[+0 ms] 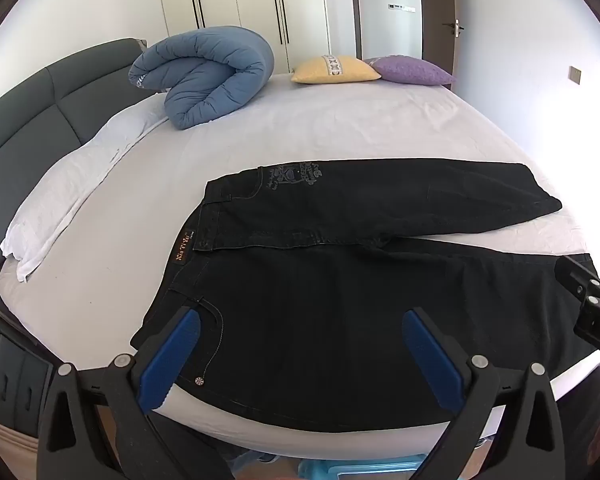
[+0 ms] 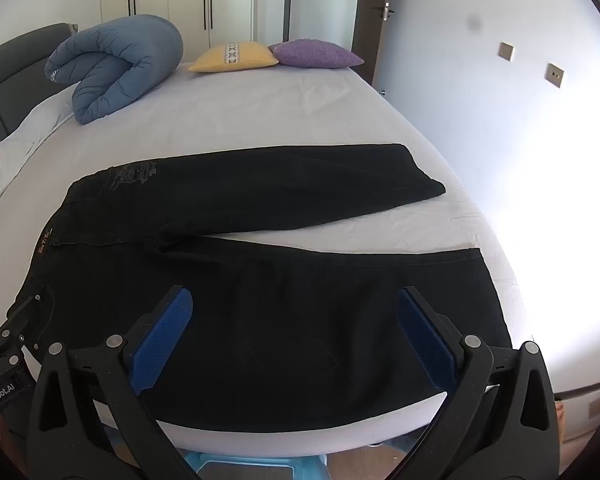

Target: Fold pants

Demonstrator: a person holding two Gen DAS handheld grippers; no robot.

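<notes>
Left wrist view shows me the black pants (image 1: 340,280) spread flat along the bed's (image 1: 340,120) near edge, legs splayed apart, ready for folding. Both my left gripper (image 1: 300,352) and right gripper (image 2: 294,332) hover with jaws wide, empty. Near trouser edge hides behind them.

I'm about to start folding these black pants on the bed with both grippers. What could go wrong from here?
1. The near leg of the pants lies right along the bed edge; a pull toward you could drag it off.
2. Both the left gripper and right gripper hang open above the cloth, so a shallow pinch might catch one layer only.
3. The legs are splayed apart, so folding could leave them misaligned.
</notes>
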